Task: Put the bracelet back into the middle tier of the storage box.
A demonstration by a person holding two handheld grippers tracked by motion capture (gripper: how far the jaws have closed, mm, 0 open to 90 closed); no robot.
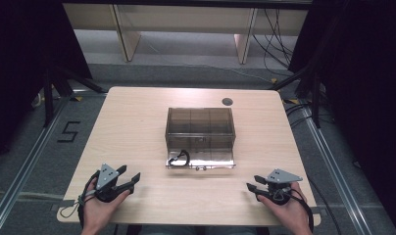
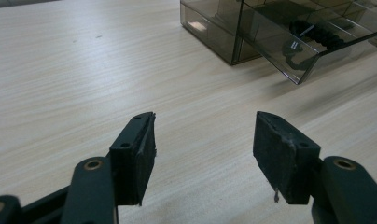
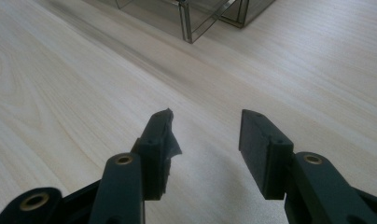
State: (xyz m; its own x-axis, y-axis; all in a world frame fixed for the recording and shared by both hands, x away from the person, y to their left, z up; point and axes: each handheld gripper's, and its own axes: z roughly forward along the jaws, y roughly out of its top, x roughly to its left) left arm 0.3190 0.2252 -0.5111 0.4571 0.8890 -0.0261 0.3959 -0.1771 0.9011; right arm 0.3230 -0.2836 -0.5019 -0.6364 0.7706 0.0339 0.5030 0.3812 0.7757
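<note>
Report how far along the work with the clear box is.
Done: the smoky clear box sits mid-table with its front drawer pulled out; a black carabiner lies in it. In hand: nothing. The left hand-held gripper and right hand-held gripper rest open near the table's front edge, apart from the box. Left: probably reaching in for the carabiner or closing the drawer.

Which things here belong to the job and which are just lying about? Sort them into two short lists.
Belongs to the job:
smoky clear box, its drawer pulled out at the front
black coiled cord in the drawer
left gripper, jaws apart
right gripper, jaws apart

Just lying about:
dark round cap in the table
</note>
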